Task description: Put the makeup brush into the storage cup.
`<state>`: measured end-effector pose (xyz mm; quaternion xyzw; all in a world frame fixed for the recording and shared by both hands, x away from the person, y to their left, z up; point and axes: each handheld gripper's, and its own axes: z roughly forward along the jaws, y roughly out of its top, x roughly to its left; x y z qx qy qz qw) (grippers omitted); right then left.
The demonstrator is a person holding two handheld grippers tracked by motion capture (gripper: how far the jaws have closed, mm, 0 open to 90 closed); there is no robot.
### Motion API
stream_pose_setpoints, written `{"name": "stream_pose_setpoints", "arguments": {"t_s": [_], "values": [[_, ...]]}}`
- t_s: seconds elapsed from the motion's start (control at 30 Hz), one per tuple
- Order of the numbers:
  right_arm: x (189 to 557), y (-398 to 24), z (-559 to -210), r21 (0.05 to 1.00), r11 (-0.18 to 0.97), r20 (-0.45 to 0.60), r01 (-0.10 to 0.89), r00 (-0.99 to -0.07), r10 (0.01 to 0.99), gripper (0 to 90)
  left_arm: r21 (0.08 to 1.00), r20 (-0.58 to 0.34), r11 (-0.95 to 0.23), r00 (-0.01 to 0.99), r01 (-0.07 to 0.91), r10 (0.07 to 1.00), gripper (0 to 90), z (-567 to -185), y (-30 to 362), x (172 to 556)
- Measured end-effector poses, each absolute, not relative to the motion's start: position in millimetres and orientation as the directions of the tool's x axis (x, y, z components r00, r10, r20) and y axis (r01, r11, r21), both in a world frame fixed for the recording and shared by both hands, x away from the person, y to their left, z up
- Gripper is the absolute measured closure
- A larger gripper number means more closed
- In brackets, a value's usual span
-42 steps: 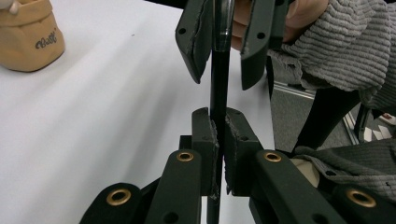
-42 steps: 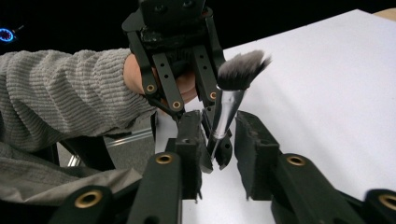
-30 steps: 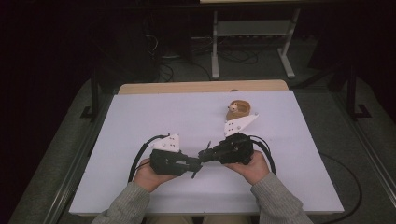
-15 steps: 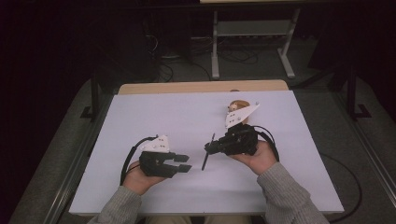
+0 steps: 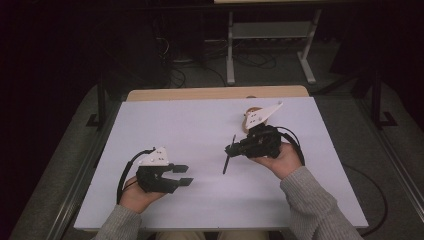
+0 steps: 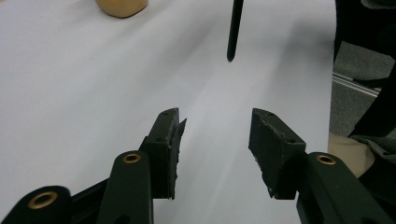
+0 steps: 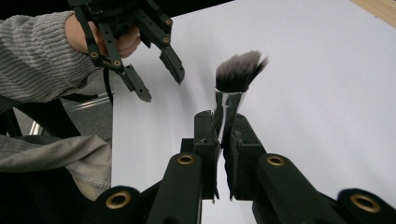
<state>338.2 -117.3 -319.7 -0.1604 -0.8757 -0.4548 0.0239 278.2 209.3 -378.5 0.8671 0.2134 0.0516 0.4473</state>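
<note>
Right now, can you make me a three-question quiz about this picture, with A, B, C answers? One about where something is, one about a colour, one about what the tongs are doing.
1. Where is the brush?
A. Lying on the table
B. In the right tongs
C. On the floor

2. What colour is the sheet covering the table?
A. White
B. Red
C. Green

3. How do the left tongs stand?
A. Shut on the brush
B. Shut on a cup
C. Open, with nothing between them

Answers:
1 B, the right gripper view shows the brush's shiny metal collar pinched between the two black jaws, bristles pointing away.
2 A, the high view shows a plain white sheet under both hands.
3 C, the left gripper view shows a wide gap with bare sheet between the jaws, which have just been opening.
</note>
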Motion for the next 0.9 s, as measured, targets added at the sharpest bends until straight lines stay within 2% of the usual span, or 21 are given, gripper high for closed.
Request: {"name": "stream_pose_setpoints", "arguments": {"t_s": [0.9], "values": [[366.7, -147.2, -297.4, 0.776, 0.529, 0.167, 0.342, -0.921, 0.351, 83.0, 0.797, -0.094, -0.477, 0.856, 0.371, 0.508, 40.8, -385.4, 237.2, 274.3]]}}
